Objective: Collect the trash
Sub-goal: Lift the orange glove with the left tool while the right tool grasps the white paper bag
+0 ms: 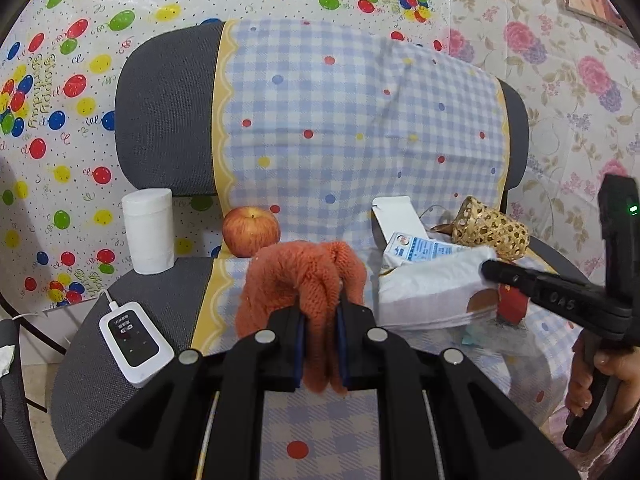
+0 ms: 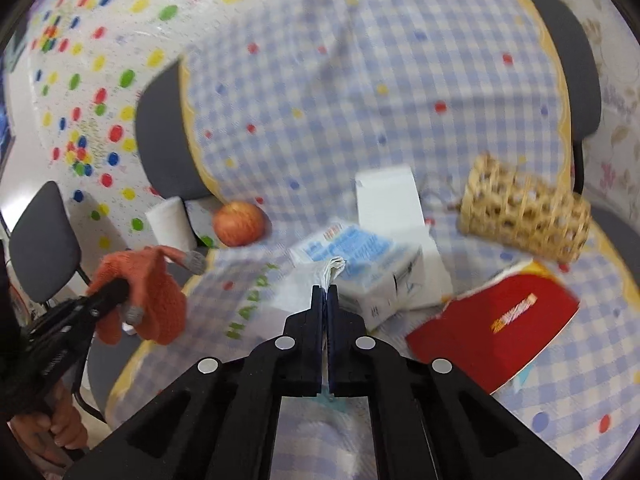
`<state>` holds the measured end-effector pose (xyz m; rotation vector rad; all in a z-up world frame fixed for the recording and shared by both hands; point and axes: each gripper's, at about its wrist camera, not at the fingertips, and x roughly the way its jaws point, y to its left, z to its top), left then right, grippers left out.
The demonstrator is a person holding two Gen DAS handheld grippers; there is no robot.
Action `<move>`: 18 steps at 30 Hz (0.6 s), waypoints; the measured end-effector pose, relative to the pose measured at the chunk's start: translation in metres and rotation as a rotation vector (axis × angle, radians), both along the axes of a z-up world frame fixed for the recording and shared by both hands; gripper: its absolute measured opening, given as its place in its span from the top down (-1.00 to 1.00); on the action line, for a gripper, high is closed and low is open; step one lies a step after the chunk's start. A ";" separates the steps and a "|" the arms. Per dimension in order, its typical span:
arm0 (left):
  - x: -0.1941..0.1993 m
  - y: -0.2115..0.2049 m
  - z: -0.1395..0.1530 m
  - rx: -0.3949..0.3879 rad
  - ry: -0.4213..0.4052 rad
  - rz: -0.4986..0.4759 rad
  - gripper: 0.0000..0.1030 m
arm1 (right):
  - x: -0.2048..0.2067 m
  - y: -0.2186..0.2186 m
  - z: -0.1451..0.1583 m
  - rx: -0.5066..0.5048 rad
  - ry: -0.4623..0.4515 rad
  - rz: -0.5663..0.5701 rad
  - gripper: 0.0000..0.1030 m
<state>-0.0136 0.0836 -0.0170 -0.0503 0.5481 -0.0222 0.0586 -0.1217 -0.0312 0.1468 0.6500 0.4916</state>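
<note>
Left gripper (image 1: 320, 316): jaws clenched on a fuzzy orange knitted glove (image 1: 304, 280), carried over the near edge of the seat.
Right gripper (image 2: 326, 296): jaws pinched on the near edge of a thin white plastic bag (image 2: 316, 284).
Trash: blue-and-white printed paper carton (image 2: 360, 256) and flat red cardboard packet (image 2: 492, 328), on the blue checked cloth (image 1: 340, 120) over the grey chair (image 1: 168, 112).
Key relation: the carton lies touching and just beyond the right jaws, its long axis running left-far to right-near; the right hand seems nearer.
Bystanders: red apple (image 1: 251, 236), white paper roll (image 1: 149, 236), woven bamboo basket (image 1: 494, 232) on its side.
</note>
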 end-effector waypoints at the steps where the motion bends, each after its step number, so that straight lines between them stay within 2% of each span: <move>1: -0.003 -0.002 0.005 0.002 -0.012 -0.009 0.80 | -0.007 -0.001 0.010 0.000 -0.027 0.000 0.97; 5: -0.017 -0.017 0.025 -0.007 -0.063 -0.069 0.80 | -0.044 -0.016 0.053 -0.033 -0.138 -0.031 0.97; 8: -0.027 -0.036 0.034 -0.021 -0.089 -0.133 0.80 | -0.070 -0.034 0.069 -0.054 -0.185 -0.073 0.97; 14: -0.050 -0.094 0.033 -0.017 -0.105 -0.314 0.80 | -0.118 -0.074 0.072 -0.115 -0.198 -0.181 0.97; 18: -0.065 -0.137 0.022 -0.023 -0.080 -0.449 0.80 | -0.153 -0.106 0.065 -0.152 -0.178 -0.278 0.97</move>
